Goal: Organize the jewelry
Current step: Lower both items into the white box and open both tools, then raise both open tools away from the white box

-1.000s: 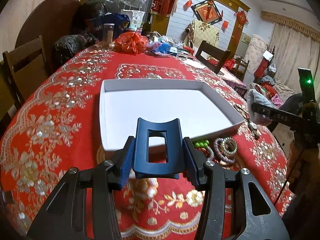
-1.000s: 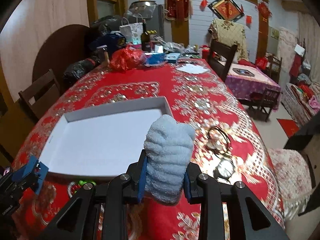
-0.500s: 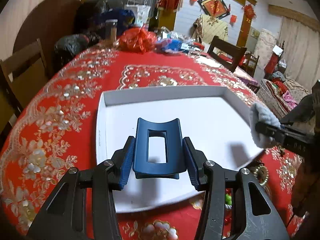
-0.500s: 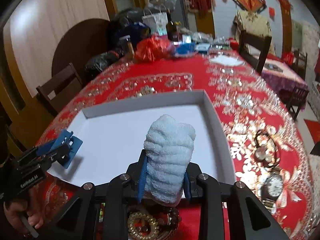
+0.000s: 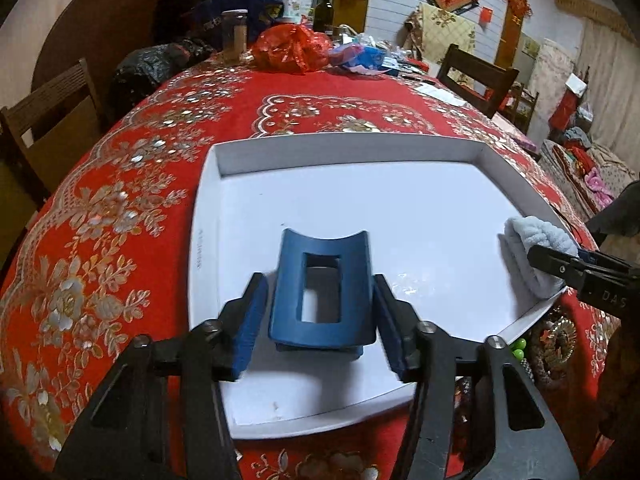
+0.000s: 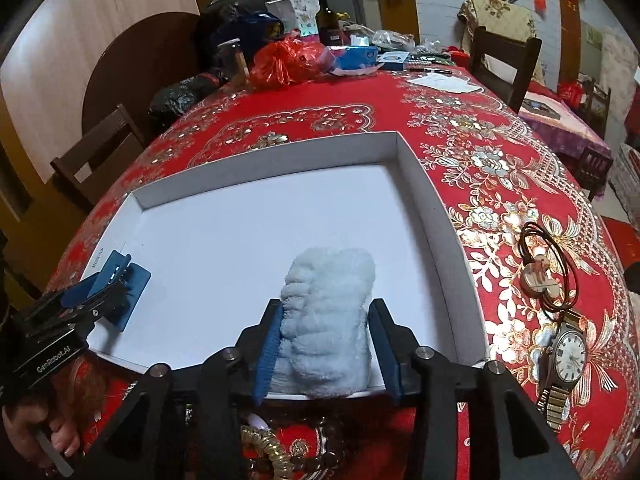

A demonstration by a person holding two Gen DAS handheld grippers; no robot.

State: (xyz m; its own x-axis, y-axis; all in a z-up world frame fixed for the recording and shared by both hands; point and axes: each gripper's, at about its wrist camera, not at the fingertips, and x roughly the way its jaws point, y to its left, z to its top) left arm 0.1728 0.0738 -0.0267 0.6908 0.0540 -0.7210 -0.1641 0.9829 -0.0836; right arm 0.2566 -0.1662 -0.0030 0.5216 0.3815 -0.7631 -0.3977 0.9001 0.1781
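A shallow white tray (image 5: 348, 148) (image 6: 432, 200) lies on the red tablecloth. My left gripper (image 5: 322, 316) has opened around a blue hair claw clip (image 5: 324, 284), which sits on the tray's near left part with small gaps to both pads; it also shows in the right wrist view (image 6: 120, 280). My right gripper (image 6: 326, 340) has its jaws slightly apart around a fluffy light-blue scrunchie (image 6: 328, 312) resting at the tray's near right edge, seen too in the left wrist view (image 5: 536, 252).
A wristwatch (image 6: 568, 356) and a brown cord pendant (image 6: 538, 276) lie right of the tray. Bead bracelets (image 5: 556, 344) and green beads (image 5: 518, 346) lie off the tray's near corner. Bags, a jar and bottle crowd the far table end (image 5: 292, 48). Chairs stand around.
Both grippers moved forward over the tray and lowered. The left jaws opened off the blue clip, and the right jaws loosened around the scrunchie, both now resting in the tray.
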